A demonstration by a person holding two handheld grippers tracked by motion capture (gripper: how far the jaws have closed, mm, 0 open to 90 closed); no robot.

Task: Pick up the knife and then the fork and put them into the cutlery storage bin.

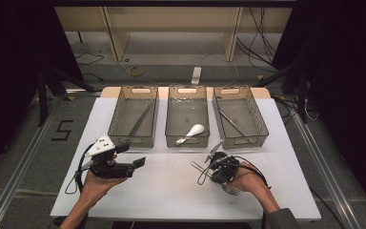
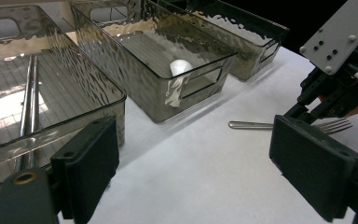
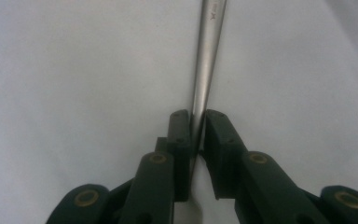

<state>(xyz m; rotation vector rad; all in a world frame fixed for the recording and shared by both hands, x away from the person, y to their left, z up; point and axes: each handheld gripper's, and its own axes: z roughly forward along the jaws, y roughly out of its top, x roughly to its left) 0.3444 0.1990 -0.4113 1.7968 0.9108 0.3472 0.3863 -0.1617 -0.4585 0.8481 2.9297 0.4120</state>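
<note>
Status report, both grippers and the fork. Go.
Right gripper shut on the fork, handle between the jaws, fork lying on the table. Left gripper open, holding nothing. Nothing between the fork and the three bins.

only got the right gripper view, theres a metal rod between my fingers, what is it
Observer: A silver metal fork. Its tines poke out past the right gripper in the left gripper view.
Operator: any bins close
Observer: Yes, a row of three at the far side. The middle smoky clear plastic bin holds a white spoon.
Operator: left gripper busy
Observer: No, the left gripper has its fingers wide apart, with nothing between them.
</note>
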